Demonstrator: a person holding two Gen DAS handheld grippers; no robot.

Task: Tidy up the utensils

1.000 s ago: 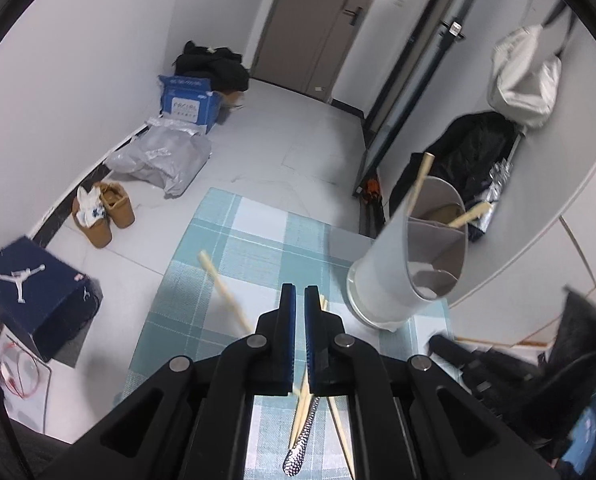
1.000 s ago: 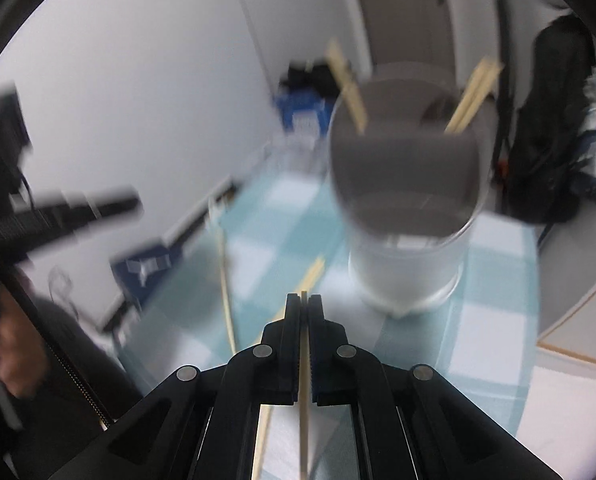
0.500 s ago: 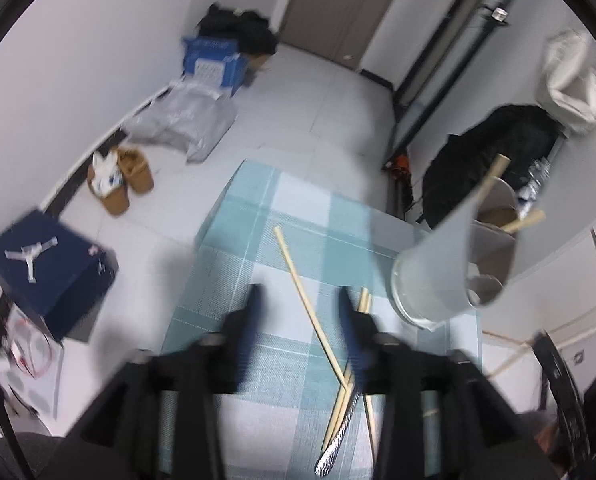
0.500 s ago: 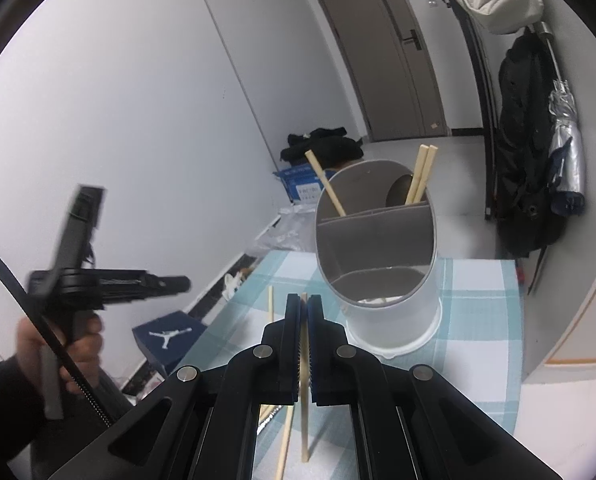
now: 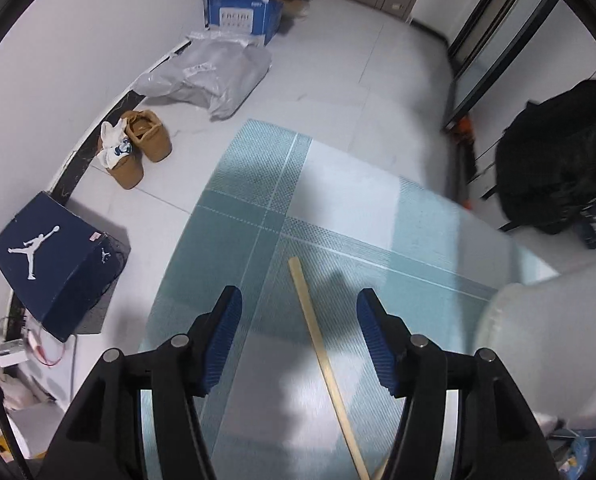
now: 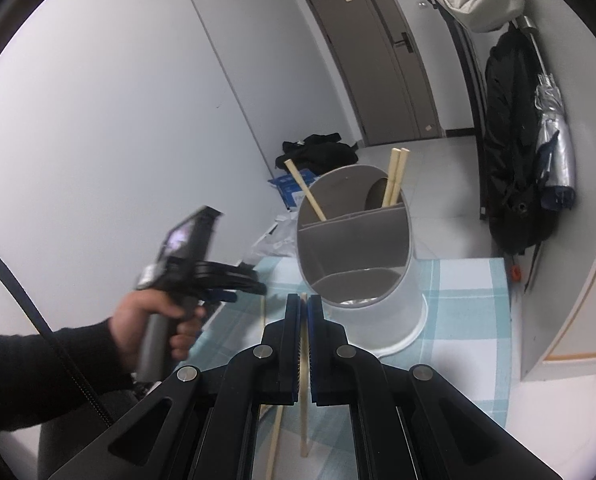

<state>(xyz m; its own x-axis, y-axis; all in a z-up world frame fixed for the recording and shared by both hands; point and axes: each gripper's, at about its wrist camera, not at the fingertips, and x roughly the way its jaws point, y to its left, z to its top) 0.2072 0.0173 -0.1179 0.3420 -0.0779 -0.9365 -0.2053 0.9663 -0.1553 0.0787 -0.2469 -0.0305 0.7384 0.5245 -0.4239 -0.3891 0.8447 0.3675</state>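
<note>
My left gripper (image 5: 299, 302) is open just above the teal checked cloth (image 5: 258, 208), its fingers either side of a loose wooden chopstick (image 5: 321, 360) lying on it. My right gripper (image 6: 303, 304) is shut on another chopstick (image 6: 304, 392), held above the cloth in front of the white divided utensil holder (image 6: 361, 264). The holder has one chopstick (image 6: 303, 190) in its left section and a pair (image 6: 393, 178) at the back. The holder's wall shows at the right of the left wrist view (image 5: 545, 344). The left gripper also shows in the right wrist view (image 6: 218, 280).
A further chopstick (image 6: 276, 432) lies on the cloth under my right gripper. On the floor are a dark blue shoe box (image 5: 54, 260), brown shoes (image 5: 138, 148), a grey bag (image 5: 206, 76) and a blue carton (image 5: 238, 12). A black backpack (image 5: 561, 152) sits right.
My left gripper has opened and dropped low over the loose chopstick on the cloth. My right gripper has pulled back from the holder, still holding its chopstick.
</note>
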